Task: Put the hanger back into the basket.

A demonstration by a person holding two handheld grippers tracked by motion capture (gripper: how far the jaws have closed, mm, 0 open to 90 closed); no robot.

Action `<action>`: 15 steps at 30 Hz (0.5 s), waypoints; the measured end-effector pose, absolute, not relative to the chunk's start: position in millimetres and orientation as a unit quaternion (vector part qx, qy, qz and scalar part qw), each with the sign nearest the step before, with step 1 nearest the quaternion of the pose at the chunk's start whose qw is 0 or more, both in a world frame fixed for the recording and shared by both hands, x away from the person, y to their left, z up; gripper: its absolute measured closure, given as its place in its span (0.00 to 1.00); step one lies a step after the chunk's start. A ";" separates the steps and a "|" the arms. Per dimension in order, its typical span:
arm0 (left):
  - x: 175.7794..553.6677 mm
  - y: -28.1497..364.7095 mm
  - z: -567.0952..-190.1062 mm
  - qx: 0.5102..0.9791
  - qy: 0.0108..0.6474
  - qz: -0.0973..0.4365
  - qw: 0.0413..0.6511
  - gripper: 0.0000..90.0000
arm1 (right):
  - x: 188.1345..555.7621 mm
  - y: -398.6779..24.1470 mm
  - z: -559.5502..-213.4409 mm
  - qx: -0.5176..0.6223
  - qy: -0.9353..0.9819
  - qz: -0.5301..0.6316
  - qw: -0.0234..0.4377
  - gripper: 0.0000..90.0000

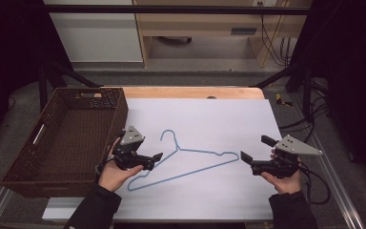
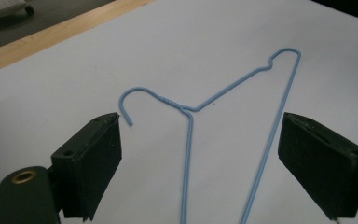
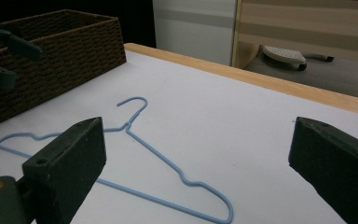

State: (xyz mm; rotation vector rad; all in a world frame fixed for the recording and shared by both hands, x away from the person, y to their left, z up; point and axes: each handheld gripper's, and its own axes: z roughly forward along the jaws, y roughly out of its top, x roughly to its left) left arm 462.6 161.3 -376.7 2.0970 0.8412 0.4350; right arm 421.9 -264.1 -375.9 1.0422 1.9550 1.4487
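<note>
wire, thin and pale blue, bent into a hanger [image 1: 183, 160] that lies flat on the white sheet [image 1: 219, 119] in the high view, hook toward the far edge. it looks light and springy, likely to skate on the sheet, so i'd pinch it at the twisted neck or a shoulder bend. the left gripper [image 1: 158, 156] sits at its left end, jaws parted and touching nothing, with the wicker basket [image 1: 28, 157] just beyond; the right gripper [image 1: 243, 156] waits just off the right shoulder, also spread wide.

in the left gripper view the hanger [image 2: 189, 140] runs up between the two black jaws, both wires inside the gap, pads clear of it.

in the right gripper view the hanger [image 3: 168, 161] lies ahead and between the open jaws, untouched, with the basket [image 3: 60, 60] behind it at left.
</note>
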 end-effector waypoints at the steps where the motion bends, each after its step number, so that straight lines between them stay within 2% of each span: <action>1: 464.8 157.4 -379.7 0.835 0.335 0.167 0.405 0.15 | 422.0 -263.2 -376.2 0.383 0.716 0.530 0.244 0.05; 9: 481.5 140.2 -400.0 0.858 0.335 0.151 0.359 0.18 | 423.2 -260.8 -378.0 0.380 0.721 0.527 0.242 0.05; 15: 493.6 131.1 -416.4 0.872 0.334 0.140 0.328 0.27 | 424.3 -258.5 -379.7 0.380 0.723 0.525 0.240 0.05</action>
